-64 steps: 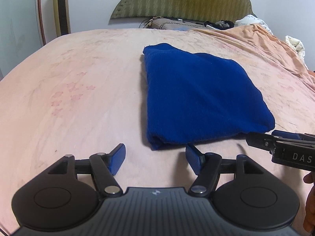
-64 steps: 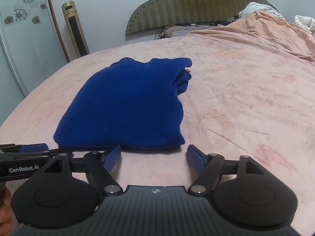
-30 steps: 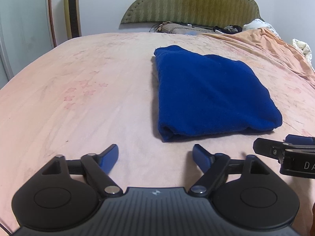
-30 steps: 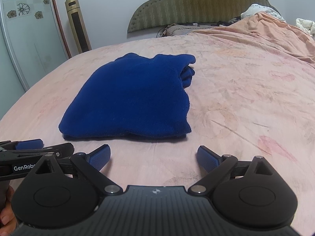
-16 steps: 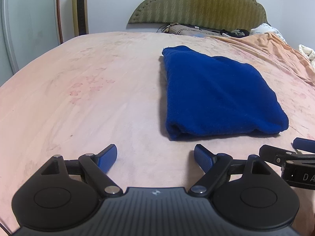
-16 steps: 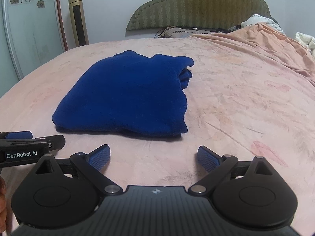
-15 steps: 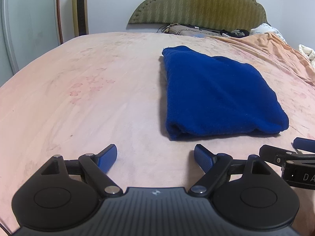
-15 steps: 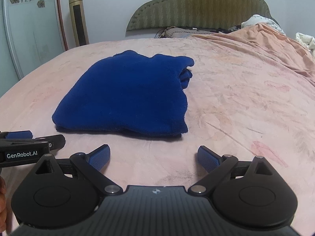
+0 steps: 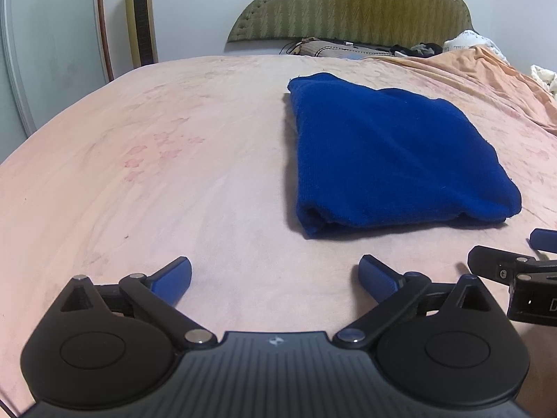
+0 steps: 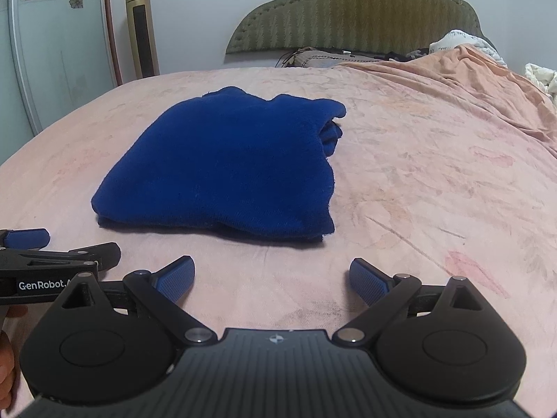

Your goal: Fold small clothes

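folded blue garment (image 10: 226, 170), pink bedsheet (image 10: 435, 181), gaping right hand-held gripper (image 10: 272, 277)

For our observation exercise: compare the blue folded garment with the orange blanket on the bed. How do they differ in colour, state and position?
The blue folded garment is deep blue; the orange blanket is pale orange. The garment lies folded into a compact, flat rectangle; the blanket is loosely rumpled. The garment sits mid-bed, just beyond both open grippers, left gripper and right gripper; the blanket lies far right, near the headboard. Both rest on the pink bedsheet.
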The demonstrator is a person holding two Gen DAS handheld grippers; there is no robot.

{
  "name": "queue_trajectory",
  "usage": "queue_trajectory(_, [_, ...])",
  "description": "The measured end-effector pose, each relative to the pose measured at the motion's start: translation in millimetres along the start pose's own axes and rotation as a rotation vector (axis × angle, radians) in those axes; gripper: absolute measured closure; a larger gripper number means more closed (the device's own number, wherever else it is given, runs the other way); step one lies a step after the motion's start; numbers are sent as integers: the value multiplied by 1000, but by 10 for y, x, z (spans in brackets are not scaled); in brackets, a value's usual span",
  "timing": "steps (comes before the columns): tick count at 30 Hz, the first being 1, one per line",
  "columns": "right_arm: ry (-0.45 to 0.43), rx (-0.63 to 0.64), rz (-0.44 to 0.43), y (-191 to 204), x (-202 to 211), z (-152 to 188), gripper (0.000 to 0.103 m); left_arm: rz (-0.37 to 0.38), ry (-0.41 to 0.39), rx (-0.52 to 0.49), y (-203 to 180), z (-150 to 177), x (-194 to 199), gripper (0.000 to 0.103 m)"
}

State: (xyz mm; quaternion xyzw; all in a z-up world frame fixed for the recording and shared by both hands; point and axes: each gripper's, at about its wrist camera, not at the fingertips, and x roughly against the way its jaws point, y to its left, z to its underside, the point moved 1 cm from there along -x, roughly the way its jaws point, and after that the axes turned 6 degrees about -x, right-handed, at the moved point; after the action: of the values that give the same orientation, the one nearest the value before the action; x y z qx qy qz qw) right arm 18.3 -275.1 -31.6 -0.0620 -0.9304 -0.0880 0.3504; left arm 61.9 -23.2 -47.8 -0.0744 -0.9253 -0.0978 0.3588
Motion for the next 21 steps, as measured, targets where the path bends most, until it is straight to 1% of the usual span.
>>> queue_trajectory(8, [-2, 1, 0, 7, -2, 11, 6, -2, -8, 1, 4, 16, 1, 0])
queue_trajectory(15, [-9, 21, 22, -19, -2, 20, 6, -9, -13, -7, -2, 20, -6, 0])
queue_trajectory(21, [-7, 18, 23, -44, -23, 40, 5, -10, -14, -8, -10, 21, -7, 0])
